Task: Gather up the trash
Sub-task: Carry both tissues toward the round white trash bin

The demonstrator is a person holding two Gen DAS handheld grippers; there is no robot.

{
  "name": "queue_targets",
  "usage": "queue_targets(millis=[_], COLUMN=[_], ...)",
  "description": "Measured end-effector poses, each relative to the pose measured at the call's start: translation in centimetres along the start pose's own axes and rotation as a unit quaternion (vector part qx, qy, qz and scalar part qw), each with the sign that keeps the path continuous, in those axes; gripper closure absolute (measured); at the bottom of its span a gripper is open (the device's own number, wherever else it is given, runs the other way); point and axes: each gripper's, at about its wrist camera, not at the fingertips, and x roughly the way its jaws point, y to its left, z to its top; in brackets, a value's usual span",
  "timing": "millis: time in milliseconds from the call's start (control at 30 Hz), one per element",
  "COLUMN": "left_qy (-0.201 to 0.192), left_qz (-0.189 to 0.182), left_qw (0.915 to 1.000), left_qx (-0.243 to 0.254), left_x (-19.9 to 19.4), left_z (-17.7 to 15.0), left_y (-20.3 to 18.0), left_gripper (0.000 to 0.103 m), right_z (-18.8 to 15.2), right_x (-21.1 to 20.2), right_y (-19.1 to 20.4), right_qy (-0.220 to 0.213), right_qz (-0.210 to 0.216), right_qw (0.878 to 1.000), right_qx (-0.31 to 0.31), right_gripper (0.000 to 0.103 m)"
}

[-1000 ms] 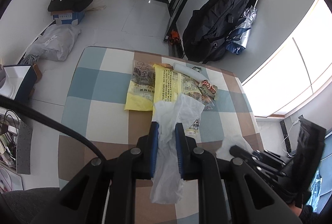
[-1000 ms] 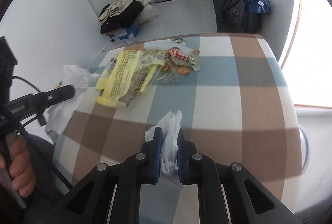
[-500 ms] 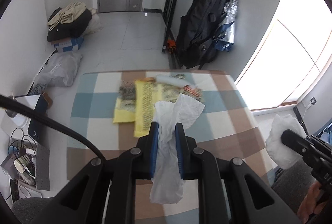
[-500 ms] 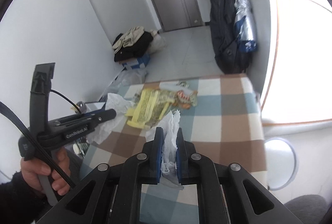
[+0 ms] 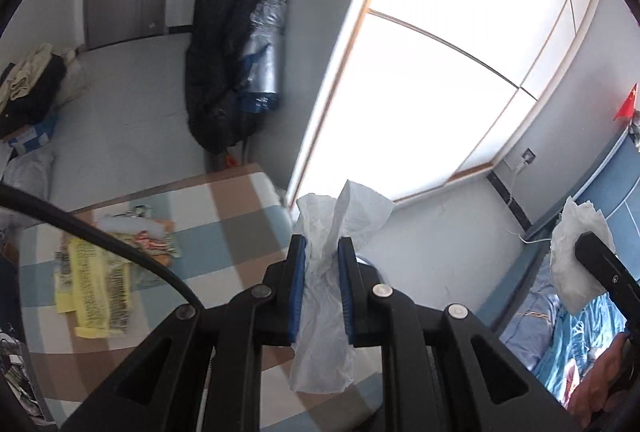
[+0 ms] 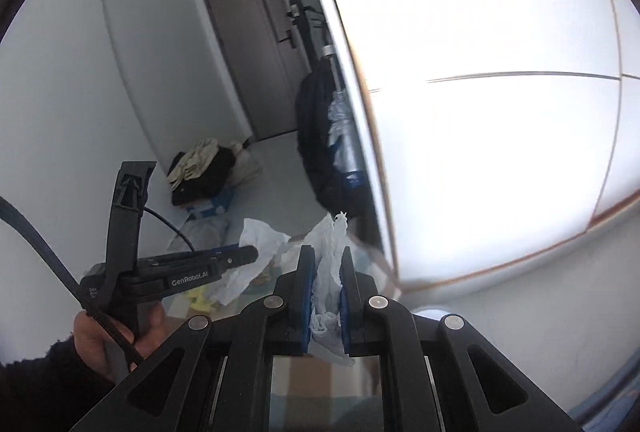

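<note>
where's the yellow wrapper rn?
Left wrist view, lower left: the yellow wrapper lies flat on the checkered table, beside the other snack wrappers.

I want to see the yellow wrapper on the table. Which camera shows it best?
The left wrist view: the yellow wrapper lies in plain sight on the checked table. The right wrist view shows only a yellow sliver behind the left claw.

Checked table (image 5: 240, 244) – yellow wrappers (image 5: 96, 288), crumpled snack packets (image 5: 148, 236) on top
</note>
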Motion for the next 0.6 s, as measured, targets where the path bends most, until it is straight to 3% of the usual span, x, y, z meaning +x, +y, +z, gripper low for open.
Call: queue_targets(millis=[167, 267, 400, 600], left_qy=[0.079, 0.109, 0.162, 0.205], left_qz=[-0.048, -0.053, -0.06, -0.025], left_qw=[0.9957, 0.9924, 0.9849, 0.9781], left_qx=[0.009, 0.021, -0.01, -0.022], left_x=[6.5, 10.1, 14.5, 19.6], left_z=[1.1, 1.1, 0.5, -0.1], left_y=[-4.0, -5.0, -4.2, -3.4], left_gripper=[0.091, 0.091, 0.091, 0.091], right_z=[0.4, -0.5, -2.5, -7.6], right_x=[0.3, 3.0, 7.7, 17.6], right_y=[-6.9, -11.7, -16.2, -21.4], right_qy=[0.011, 0.063, 0.108, 0.195], right_qz=[-0.056, -0.082, -0.075, -0.054], right_qw=[0.997, 0.99, 0.982, 0.959], right_qx=[0.048, 0.097, 0.139, 0.201], right_gripper=[0.092, 0.092, 0.092, 0.092])
